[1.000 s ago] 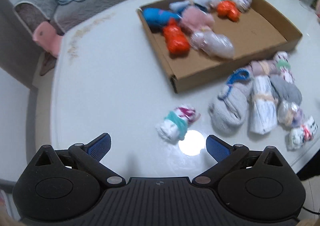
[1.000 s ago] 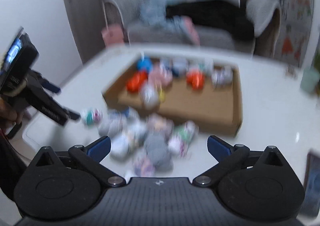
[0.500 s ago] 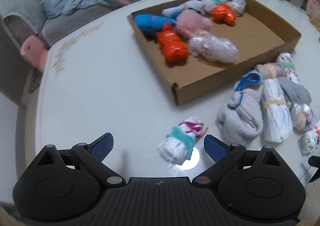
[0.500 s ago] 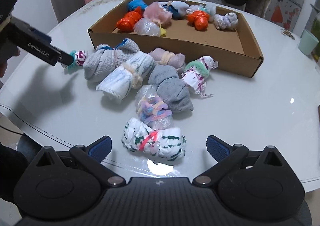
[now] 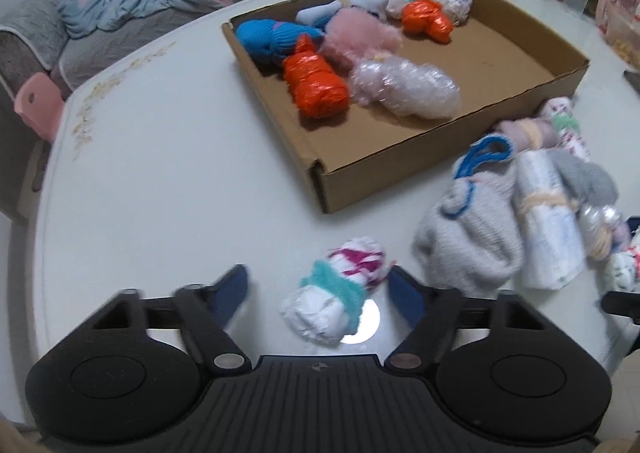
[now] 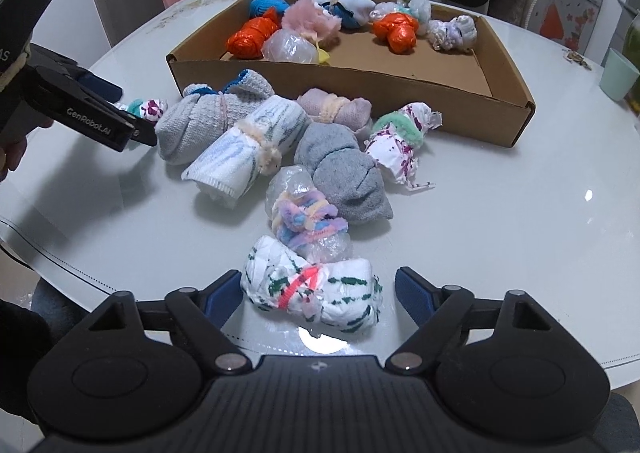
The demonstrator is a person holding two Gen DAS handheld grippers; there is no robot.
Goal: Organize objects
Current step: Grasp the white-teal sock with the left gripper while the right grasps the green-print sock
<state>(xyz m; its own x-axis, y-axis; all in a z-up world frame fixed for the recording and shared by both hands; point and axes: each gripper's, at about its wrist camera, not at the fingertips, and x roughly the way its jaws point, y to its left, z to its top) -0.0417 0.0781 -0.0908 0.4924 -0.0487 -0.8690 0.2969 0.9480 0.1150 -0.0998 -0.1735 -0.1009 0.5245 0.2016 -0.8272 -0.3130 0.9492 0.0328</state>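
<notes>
Sock bundles: left claw (image 5: 318, 287) closing around teal-banded roll (image 5: 336, 307), right claw (image 6: 318, 293) closing around green-striped roll (image 6: 316, 293); neither pinched yet. Risk: off-centre roll squirts sideways across slick tabletop (image 5: 160, 173).

Both wrist cameras are looking steeply down at close range over the white table (image 5: 160, 173), sharing the cardboard box (image 6: 360, 89) and loose bundles (image 6: 344, 169).

A: What does each claw look like?
B: The left claw (image 5: 318, 291) and right claw (image 6: 319, 297) share a black ribbed housing, two round hubs, silver pivot screws and blue ridged fingertips (image 6: 412, 299).
A: Markings?
B: White "GenRobot.AI" lettering on the left one.
</notes>
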